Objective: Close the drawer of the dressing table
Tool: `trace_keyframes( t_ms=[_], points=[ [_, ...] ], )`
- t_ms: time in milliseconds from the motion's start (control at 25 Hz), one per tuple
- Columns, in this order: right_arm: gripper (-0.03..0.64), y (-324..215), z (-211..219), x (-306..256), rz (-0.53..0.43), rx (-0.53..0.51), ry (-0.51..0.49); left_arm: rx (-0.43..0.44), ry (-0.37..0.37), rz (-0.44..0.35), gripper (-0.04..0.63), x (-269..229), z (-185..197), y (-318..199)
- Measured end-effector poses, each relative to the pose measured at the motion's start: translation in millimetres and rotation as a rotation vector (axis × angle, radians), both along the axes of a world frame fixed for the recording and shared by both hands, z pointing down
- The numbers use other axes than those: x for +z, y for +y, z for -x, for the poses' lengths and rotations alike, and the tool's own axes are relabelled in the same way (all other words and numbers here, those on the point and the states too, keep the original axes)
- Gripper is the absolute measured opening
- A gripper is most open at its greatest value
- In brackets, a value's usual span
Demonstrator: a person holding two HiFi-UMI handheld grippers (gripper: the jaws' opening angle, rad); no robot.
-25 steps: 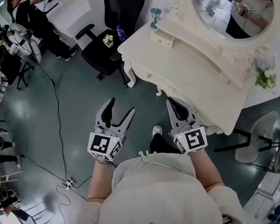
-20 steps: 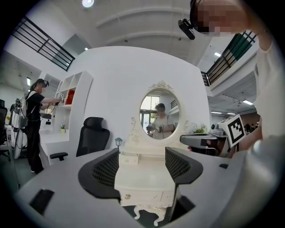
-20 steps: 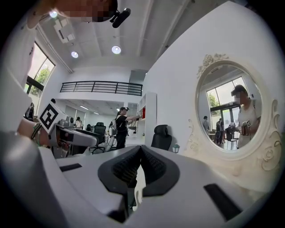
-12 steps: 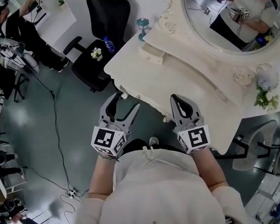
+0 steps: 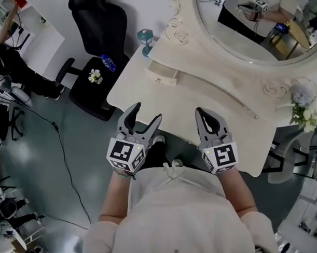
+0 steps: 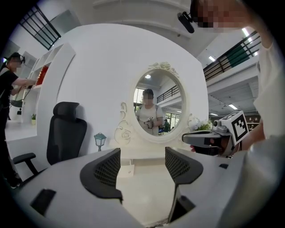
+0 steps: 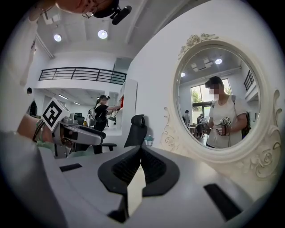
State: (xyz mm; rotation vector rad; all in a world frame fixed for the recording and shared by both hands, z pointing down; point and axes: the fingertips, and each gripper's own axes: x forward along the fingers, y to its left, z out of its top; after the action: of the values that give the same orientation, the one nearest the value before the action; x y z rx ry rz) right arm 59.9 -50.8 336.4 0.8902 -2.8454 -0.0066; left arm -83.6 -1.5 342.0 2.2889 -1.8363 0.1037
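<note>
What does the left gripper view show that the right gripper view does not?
Only the left gripper view: the left gripper with its tongs apart, the small drawer, pulled out, framed between them, and the right gripper at the right edge. Only the right gripper view: the right gripper's tongs closed together with nothing in them, and the left gripper off to the left. Both: the oval mirror, the black office chair and the little teal lamp.
</note>
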Motion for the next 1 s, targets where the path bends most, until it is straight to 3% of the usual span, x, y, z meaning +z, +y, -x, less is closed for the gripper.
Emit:
trace_keyframes(
  t_ms=[280, 600, 840, 1000],
  points=[
    [0.006, -50.2, 32.4, 11.6, 0.024, 0.104, -0.002, 0.130, 0.036, 0.091, 0.328, 40.0, 28.3, -73.0],
    [0.006, -86.9, 68.5, 55.4, 0.079, 0.197, 0.021, 0.246, 0.020, 0.190, 0.327, 110.4, 47.8, -125.5],
    [0.006, -105.6, 75.9, 91.2, 0.118, 0.248, 0.038, 0.285, -0.005, 0.255, 0.324, 163.8, 50.7, -148.2],
    [0.006, -114.2, 78.6, 110.9, 0.147, 0.266, 0.046, 0.284, 0.004, 0.312, 0.271, 195.5, 51.1, -162.3]
  ],
)
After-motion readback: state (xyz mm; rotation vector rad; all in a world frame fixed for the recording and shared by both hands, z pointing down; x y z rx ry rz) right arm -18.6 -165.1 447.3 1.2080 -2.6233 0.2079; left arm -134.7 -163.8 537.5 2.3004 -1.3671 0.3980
